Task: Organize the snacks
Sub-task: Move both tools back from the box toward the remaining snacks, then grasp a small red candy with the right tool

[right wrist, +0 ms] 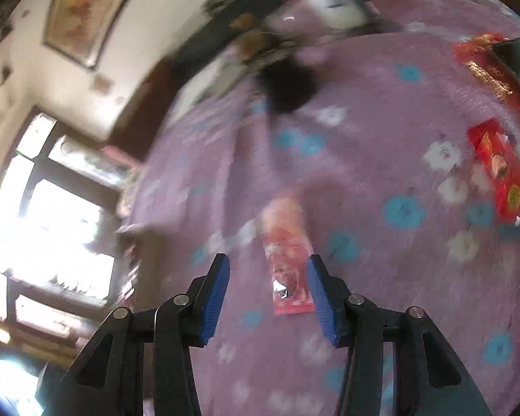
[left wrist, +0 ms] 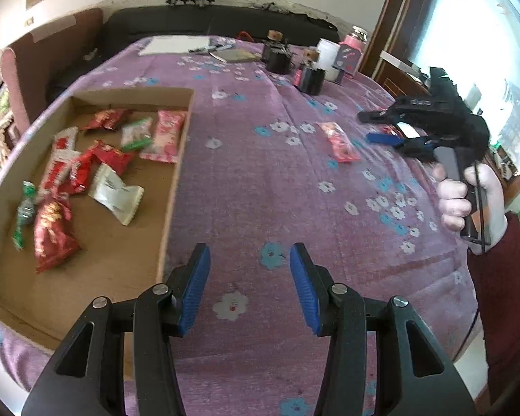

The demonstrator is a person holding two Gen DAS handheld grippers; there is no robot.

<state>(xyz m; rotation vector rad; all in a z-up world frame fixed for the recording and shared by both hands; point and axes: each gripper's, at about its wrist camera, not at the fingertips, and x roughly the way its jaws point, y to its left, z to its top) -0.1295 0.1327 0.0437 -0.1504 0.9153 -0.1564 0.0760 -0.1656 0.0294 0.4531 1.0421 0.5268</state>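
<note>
Covering the whole table is a purple cloth with flowers (left wrist: 267, 180). On its left side sits a big, flat cardboard box (left wrist: 176, 159). Inside the box lie many snacks: a red chip bag (left wrist: 52, 232), a white packet (left wrist: 116, 194), a pink packet (left wrist: 164, 135), some red packets (left wrist: 107, 119) and green and white ones (left wrist: 137, 133).

At the far end of the table stand black holders (left wrist: 277, 57), a white cup (left wrist: 327, 55) and a pink jar (left wrist: 352, 52).

One pink snack bar (left wrist: 338, 142) lies alone on the cloth, well apart from the box. The right gripper (right wrist: 268, 293) is close above it. Its blue fingers (right wrist: 216, 294) are spread wide, and the near end of the bar shows between them, closer to the right finger. I cannot tell if they touch it. A red packet (right wrist: 501, 170) lies off to the right.

The left gripper (left wrist: 249, 286) hangs over bare cloth just beside the box, with its fingers wide apart and nothing in them.
</note>
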